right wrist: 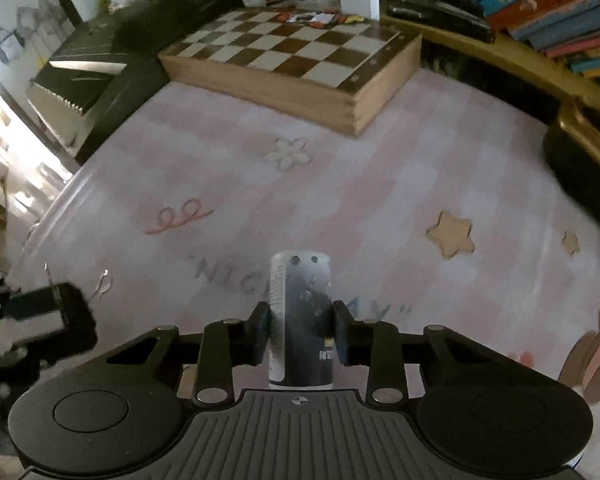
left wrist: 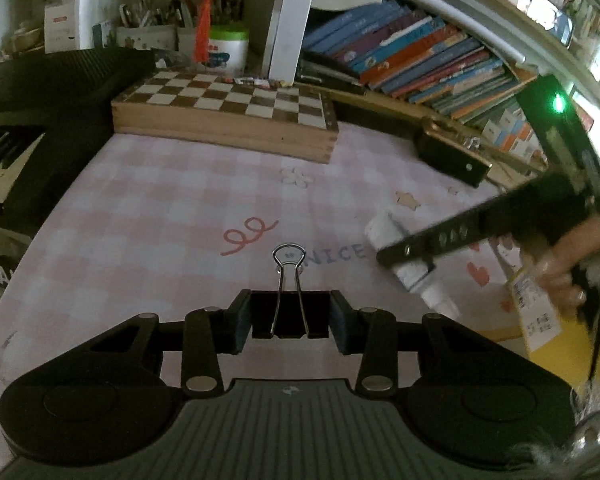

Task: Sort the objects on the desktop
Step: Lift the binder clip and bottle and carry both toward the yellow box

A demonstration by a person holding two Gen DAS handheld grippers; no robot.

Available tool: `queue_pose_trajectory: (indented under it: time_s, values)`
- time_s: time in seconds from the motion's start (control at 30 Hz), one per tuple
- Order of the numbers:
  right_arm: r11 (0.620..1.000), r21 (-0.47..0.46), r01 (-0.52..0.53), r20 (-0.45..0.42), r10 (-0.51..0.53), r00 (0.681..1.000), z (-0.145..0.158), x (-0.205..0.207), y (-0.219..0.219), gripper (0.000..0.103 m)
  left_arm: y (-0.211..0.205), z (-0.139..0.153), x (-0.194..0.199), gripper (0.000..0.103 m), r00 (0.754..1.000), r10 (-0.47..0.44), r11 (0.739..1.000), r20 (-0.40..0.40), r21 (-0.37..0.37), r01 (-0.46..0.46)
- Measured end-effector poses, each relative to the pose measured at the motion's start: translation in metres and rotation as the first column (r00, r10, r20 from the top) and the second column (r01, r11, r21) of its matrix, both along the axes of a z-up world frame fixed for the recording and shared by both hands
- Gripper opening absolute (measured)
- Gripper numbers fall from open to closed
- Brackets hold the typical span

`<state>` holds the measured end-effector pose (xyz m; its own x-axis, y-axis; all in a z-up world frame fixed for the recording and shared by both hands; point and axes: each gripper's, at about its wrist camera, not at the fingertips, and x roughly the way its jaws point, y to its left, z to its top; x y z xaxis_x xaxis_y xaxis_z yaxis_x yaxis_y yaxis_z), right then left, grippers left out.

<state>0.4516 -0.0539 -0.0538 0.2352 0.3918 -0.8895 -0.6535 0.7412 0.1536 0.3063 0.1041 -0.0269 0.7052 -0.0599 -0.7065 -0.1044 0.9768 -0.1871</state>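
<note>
Two grips on: left gripper [left wrist: 291, 316] pinches a black binder clip [left wrist: 290, 314], right gripper [right wrist: 301, 334] clamps a white tube [right wrist: 300, 320] over the pink checked mat [right wrist: 380, 184].

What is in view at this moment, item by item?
binder clip: one, black with silver handles, between the left pads
tube: one, white and dark, between the right pads
desk mat: one, pink check, under everything
chessboard box: one, wooden, far edge of the mat
keyboard: one, black, beside the mat
books: a leaning row, mixed colours, on the shelf
left gripper: black, shut on the binder clip
right gripper: black, shut on the tube
</note>
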Motion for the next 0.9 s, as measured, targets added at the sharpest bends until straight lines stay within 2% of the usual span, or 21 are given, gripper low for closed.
queue_pose_trajectory:
  time_s: [0.27, 0.37, 0.63, 0.9]
  values:
    - [1.000, -0.023, 0.003, 0.082, -0.001, 0.997, -0.005, -0.016, 0.007, 0.033, -0.004, 0.009, -0.007, 0.037, 1.000, -0.011, 1.000, 0.019, 0.002, 0.011]
    - [0.999, 0.032, 0.022, 0.090, -0.025, 0.996, 0.003, -0.020, 0.000, 0.032, -0.004, 0.017, -0.015, 0.037, 0.999, -0.010, 1.000, 0.042, 0.000, 0.010]
    - [0.986, 0.147, 0.083, 0.187, -0.110, 0.976, 0.044, -0.052, -0.015, 0.032, 0.000, 0.041, -0.036, 0.037, 0.993, -0.023, 1.000, 0.114, -0.011, 0.024]
    - [0.942, 0.301, 0.146, 0.229, -0.220, 0.948, 0.085, -0.106, -0.040, 0.032, 0.005, 0.064, -0.062, 0.037, 0.981, -0.085, 0.996, 0.172, -0.022, 0.090]
